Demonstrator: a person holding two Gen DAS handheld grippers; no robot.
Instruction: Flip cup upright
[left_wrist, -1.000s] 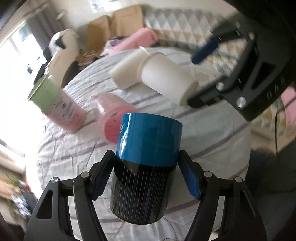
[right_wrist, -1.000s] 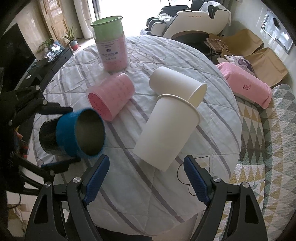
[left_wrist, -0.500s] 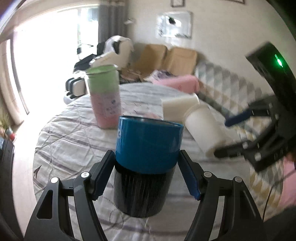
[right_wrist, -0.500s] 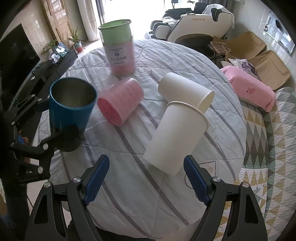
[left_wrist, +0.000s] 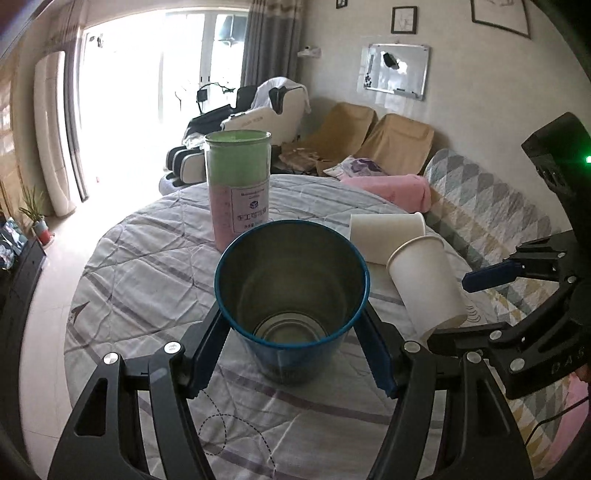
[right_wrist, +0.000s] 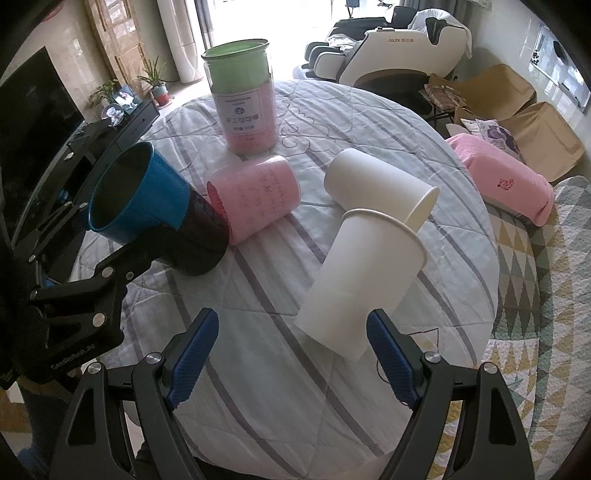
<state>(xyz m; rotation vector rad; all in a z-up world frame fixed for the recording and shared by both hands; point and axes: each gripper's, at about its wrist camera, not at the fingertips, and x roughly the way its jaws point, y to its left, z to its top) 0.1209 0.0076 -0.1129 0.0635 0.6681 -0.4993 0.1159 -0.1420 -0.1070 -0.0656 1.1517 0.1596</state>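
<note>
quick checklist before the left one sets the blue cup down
1. Left hand-held gripper clamped on blue cup: ok.
2. Cup upright: not ok, tilted with its mouth leaning left in the right wrist view.
3. Cup base on tablecloth: cannot tell.
4. Clear of the pink cup lying beside it: not ok, they look touching.
5. Right hand-held gripper out of the way: ok, open, near the white paper cup.

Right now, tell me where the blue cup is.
The blue cup is clamped in the left gripper, tilted at the table's left side in the right wrist view, its dark base beside the lying pink cup.
</note>
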